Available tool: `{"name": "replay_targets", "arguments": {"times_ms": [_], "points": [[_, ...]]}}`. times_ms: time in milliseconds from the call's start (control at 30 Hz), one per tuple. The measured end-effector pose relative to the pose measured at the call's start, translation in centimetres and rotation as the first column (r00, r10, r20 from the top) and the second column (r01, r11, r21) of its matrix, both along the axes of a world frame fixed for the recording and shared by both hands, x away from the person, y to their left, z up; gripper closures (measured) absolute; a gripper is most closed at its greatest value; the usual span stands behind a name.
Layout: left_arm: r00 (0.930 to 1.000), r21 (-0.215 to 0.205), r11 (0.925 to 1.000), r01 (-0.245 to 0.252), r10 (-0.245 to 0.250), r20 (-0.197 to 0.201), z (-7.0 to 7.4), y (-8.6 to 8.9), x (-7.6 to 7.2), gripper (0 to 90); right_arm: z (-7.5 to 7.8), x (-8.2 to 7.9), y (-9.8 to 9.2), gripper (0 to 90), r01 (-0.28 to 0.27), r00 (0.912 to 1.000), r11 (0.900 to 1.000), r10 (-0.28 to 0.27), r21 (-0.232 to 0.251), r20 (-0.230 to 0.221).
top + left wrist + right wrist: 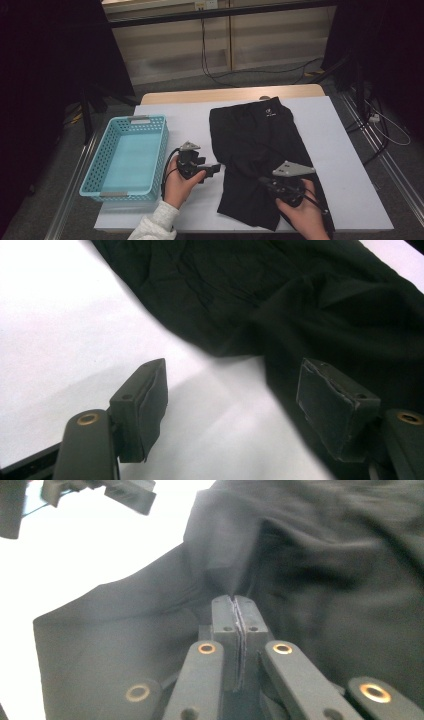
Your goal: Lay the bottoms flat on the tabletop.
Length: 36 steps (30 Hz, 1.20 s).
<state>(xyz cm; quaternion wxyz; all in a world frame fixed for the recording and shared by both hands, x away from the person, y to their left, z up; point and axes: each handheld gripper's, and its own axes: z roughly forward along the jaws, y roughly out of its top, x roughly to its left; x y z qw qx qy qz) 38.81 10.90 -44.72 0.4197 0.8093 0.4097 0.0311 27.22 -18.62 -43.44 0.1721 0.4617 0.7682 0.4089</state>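
Note:
A pair of black shorts (pixel 255 140) lies spread on the white table cover (pixel 340 165), waistband at the far end. My left gripper (pixel 215 169) hovers at the shorts' left edge, open. In the left gripper view its jaws (pixel 232 400) stand wide apart over the white cover, the right pad (pixel 335 407) above the hem of the shorts (pixel 300 300). My right gripper (pixel 262 181) is low on the near leg. In the right gripper view its jaws (pixel 234 600) are pressed together, and a fold of the shorts (pixel 325 555) rises from the tips.
A light-blue plastic basket (pixel 127 120) stands at the left of the table, nothing in it. The left gripper (pixel 125 492) shows at the top left of the right gripper view. Cables and dark stands surround the table on the floor.

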Motion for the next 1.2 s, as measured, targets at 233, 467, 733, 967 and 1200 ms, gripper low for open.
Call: {"name": "replay_targets", "arguments": {"times_ms": [233,467,733,967,1200], "points": [[1.0000,-0.010,0.9999,0.003,-0.003,0.000,-0.4,-0.9,0.4,28.8,-1.2,0.3,-3.3,88.4,0.084,0.9959,0.996,-0.084,-0.004,-0.034],[1.0000,-0.005,1.0000,0.008,-0.008,-0.003,-0.6,-1.2,0.5,28.7,-2.1,0.6,-4.4,83.9,0.112,0.9931,0.993,-0.114,-0.048,-0.029],[0.9997,-0.008,0.9997,0.023,-0.023,-0.001,-0.4,-1.3,0.4,28.1,-2.1,0.6,-3.6,76.2,0.098,0.9950,0.985,-0.100,-0.143,-0.002],[0.9997,0.002,0.9998,0.019,-0.019,0.011,-0.1,-1.1,0.4,25.7,0.0,0.2,-2.7,52.8,0.101,0.9926,0.989,-0.092,-0.110,0.079],[0.9998,0.001,1.0000,0.009,-0.009,0.018,0.1,-1.0,0.3,24.1,1.5,-0.5,0.5,46.1,0.019,0.9939,0.999,-0.015,-0.040,0.109]]}}
